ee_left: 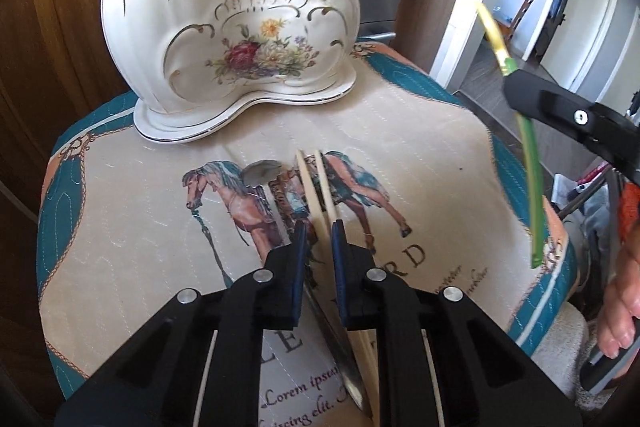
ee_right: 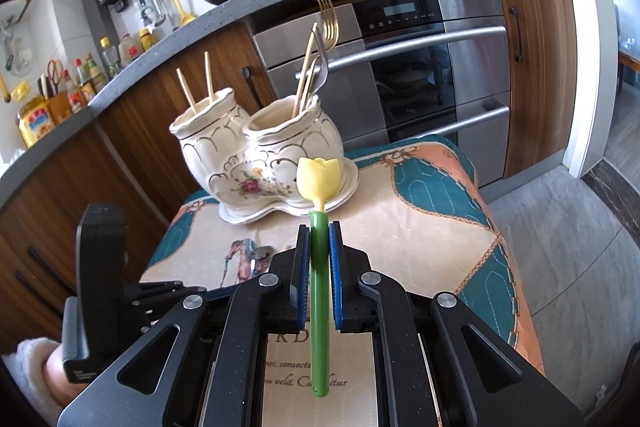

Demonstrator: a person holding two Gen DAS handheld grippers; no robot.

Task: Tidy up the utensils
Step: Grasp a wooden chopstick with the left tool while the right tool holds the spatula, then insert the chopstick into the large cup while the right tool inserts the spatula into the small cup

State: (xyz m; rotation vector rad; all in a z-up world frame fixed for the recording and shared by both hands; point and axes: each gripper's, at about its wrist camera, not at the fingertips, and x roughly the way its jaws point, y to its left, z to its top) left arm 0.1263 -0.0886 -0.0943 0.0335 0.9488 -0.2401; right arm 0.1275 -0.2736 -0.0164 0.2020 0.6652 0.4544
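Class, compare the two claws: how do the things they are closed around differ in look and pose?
The right claw holds a tulip-headed green utensil, lifted off the cloth. The left claw closes around pale chopsticks lying on the cloth beside a metal spoon. Both are slim sticks gripped mid-shaft.

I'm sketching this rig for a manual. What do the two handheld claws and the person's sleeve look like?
Both the left claw and the right claw are matte black plastic linkages with round silver pivot pins and flat blue pads lining the inner finger faces. Thin white cords run back along each body. The handle shows a ribbed grey grip. At the wrist, a fluffy white sleeve shows.
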